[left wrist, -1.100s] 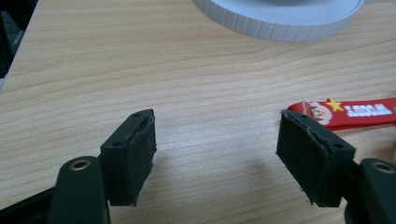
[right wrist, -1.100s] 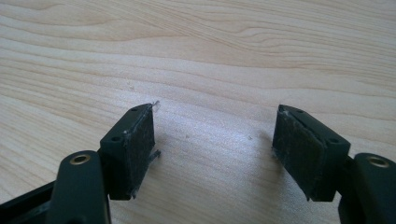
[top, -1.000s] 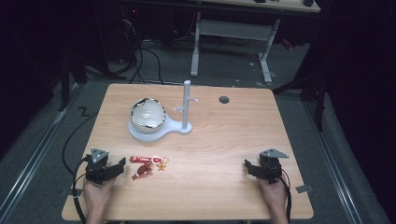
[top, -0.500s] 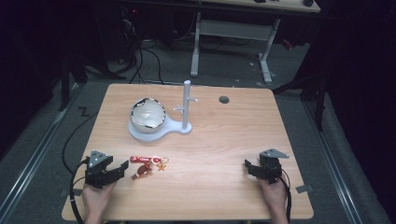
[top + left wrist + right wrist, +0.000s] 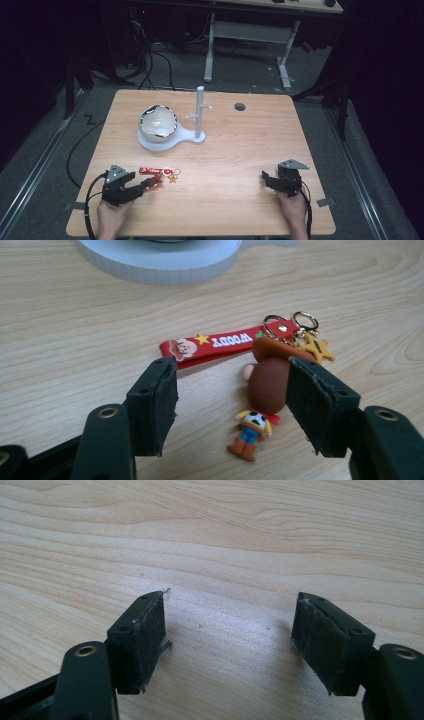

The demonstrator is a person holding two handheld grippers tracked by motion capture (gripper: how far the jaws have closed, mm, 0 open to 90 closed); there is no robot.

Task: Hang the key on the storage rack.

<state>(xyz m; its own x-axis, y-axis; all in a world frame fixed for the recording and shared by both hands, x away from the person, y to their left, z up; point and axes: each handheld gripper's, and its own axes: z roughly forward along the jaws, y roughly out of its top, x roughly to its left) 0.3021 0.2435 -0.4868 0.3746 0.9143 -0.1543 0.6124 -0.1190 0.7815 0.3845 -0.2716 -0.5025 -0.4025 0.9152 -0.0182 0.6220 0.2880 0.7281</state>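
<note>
Between the jaws of the left gripper (image 5: 232, 405) lies a Woody keychain figure (image 5: 262, 395), flat on the wooden table (image 5: 240, 150). Its brown hat and head sit close against the pad at the right of the left gripper view, and I cannot tell whether that pad touches them; the pad on the other side stands clear, with bare wood between it and the figure. So the jaws are apart with nothing clamped, and they have just been closing around the toy. The figure's small body and boots point back toward the gripper. Just beyond the jaws the keychain's red strap (image 5: 212, 342), printed with the name WOODY and a small face, runs across the table, joined at a rivet to gold rings and a yellow star charm (image 5: 317, 347).

In the high view the left gripper (image 5: 142, 186) sits near the table's front left corner, with the red strap (image 5: 152, 171) and star charm (image 5: 173, 178) just ahead of it. Farther back stands a white stand (image 5: 172, 140) carrying a round bowl (image 5: 158, 122) on its base and an upright post with short pegs (image 5: 200, 112). A dark round hole (image 5: 240, 106) lies in the tabletop behind that.

Near the front right, well apart from the keychain, the right gripper (image 5: 269, 180) (image 5: 227, 635) rests low over bare wood, its jaws wide apart with nothing between them.
</note>
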